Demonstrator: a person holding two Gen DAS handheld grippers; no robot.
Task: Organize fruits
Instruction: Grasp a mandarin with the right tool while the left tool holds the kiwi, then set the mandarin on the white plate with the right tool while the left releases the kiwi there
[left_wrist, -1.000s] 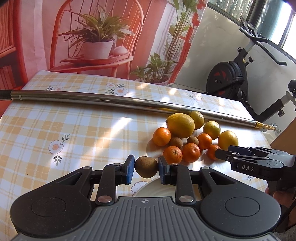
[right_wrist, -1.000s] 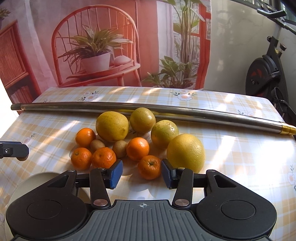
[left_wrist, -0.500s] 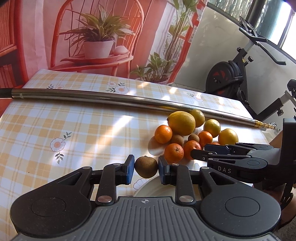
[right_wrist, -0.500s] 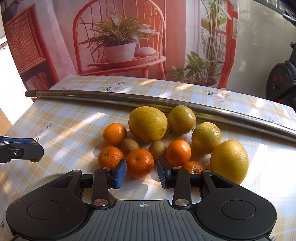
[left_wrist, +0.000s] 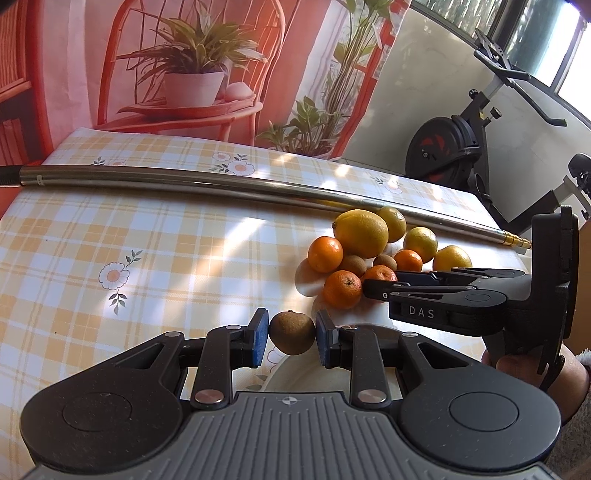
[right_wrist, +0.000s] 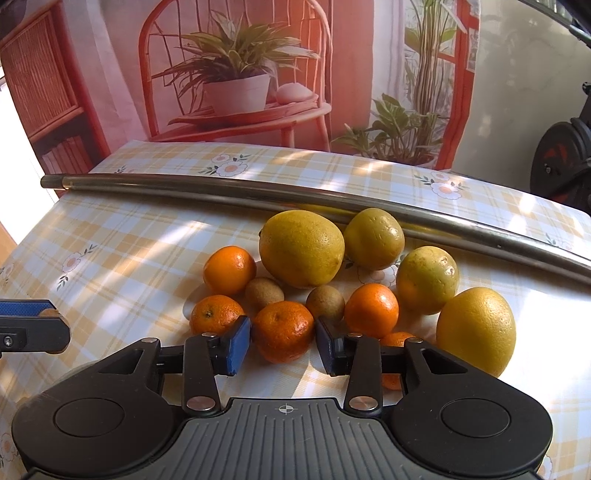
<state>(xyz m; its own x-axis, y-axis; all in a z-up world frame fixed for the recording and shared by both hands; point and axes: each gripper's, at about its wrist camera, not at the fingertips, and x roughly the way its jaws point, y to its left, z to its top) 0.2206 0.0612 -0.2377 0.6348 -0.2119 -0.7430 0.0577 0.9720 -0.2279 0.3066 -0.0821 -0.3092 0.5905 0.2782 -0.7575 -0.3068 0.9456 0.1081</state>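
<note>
my left tool (left_wrist: 291, 334) is closed on a brown kiwi (left_wrist: 291, 332), both blue pads touching its sides, and it hangs above the far rim of a white plate (left_wrist: 295, 373) that shows just under the pads. at about 2 o'clock from the kiwi, on the checked counter (left_wrist: 147, 240), sits the fruit pile.

my right tool (right_wrist: 283, 341) is open around a tangerine (right_wrist: 283, 330) at the near edge of that pile; the pads stand just beside its two sides, and i cannot tell if they touch. at 9 o'clock from this tangerine lies another tangerine (right_wrist: 216, 314), and at 11 and 1 o'clock two more kiwis (right_wrist: 264, 293) (right_wrist: 325, 302). farther back are a large lemon (right_wrist: 301, 249) at 12 o'clock and three yellow citrus (right_wrist: 373, 238) to its right. a small orange one is half hidden under my right finger.

a long metal rod (right_wrist: 258, 194) lies across the counter behind the pile. an exercise bike (left_wrist: 454, 147) stands beyond the counter at 2 o'clock.
</note>
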